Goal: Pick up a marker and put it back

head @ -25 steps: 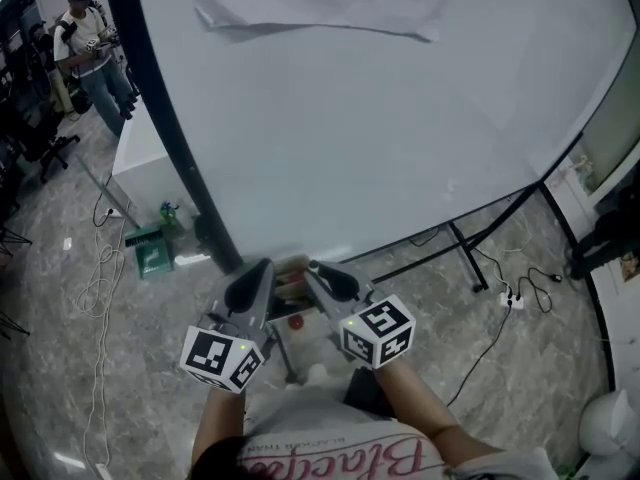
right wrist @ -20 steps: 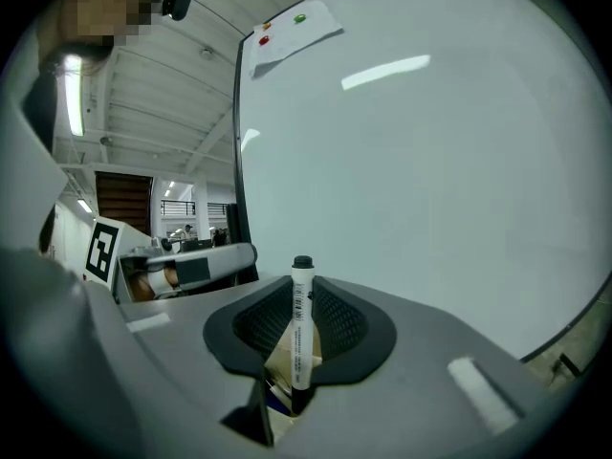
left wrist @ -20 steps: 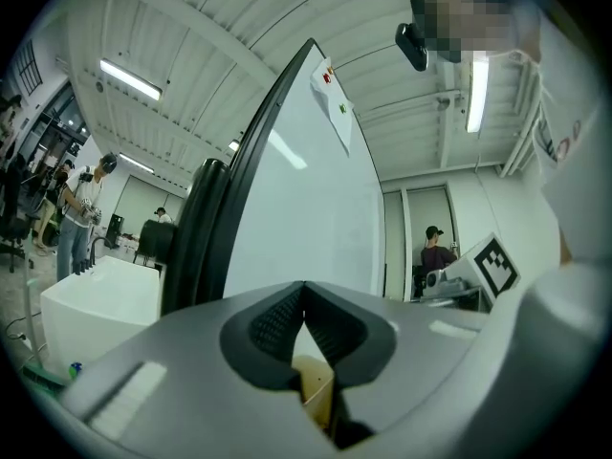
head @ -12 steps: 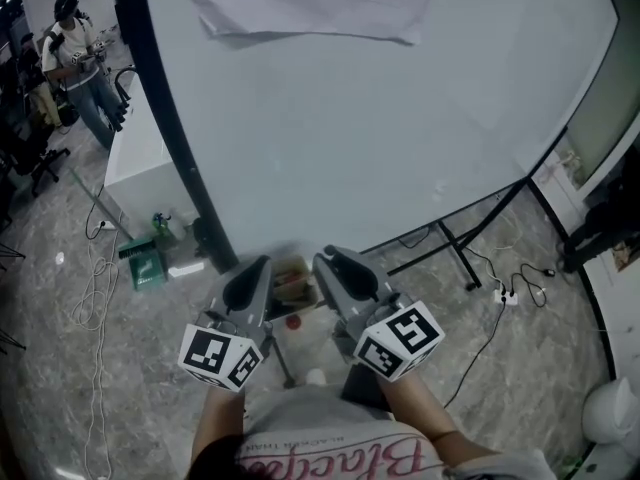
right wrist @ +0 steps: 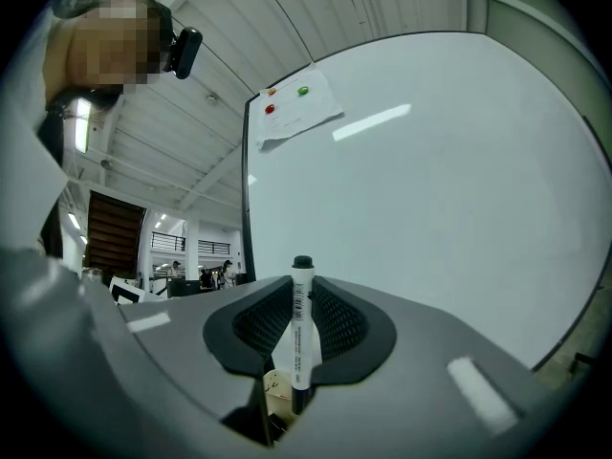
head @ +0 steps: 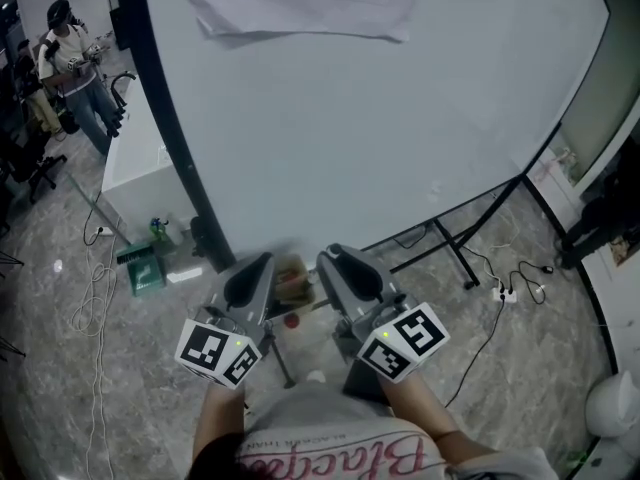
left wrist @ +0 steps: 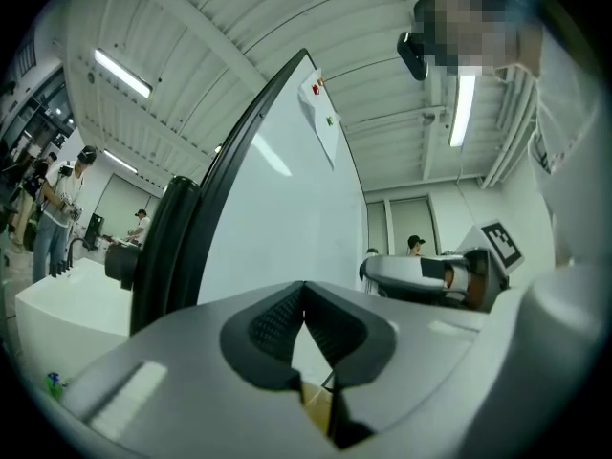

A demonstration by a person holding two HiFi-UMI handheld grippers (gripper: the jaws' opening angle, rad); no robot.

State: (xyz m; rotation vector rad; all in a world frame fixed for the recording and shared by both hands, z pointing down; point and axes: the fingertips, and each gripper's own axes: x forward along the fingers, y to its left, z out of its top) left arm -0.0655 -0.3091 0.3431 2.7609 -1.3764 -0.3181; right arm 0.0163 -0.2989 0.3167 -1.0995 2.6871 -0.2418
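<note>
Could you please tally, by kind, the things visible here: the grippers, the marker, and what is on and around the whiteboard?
Grippers: 2 (left gripper, right gripper)
Marker: 1
Whiteboard: 1
Paper sheet: 1
Magnets: 3
Total: 8

The left gripper and the right gripper are built alike. Each has a smooth pale grey shell that swells wide and rounded towards the near end. Set into each shell is a black recess lined with ribbed black pads, and pale rectangular patches mark the grey flanks. Each gripper carries a white cube printed with black square markers, the left cube and the right cube, both with a tiny green light at one edge. The person wears a light shirt with red script lettering and a small black camera on the head.
</note>
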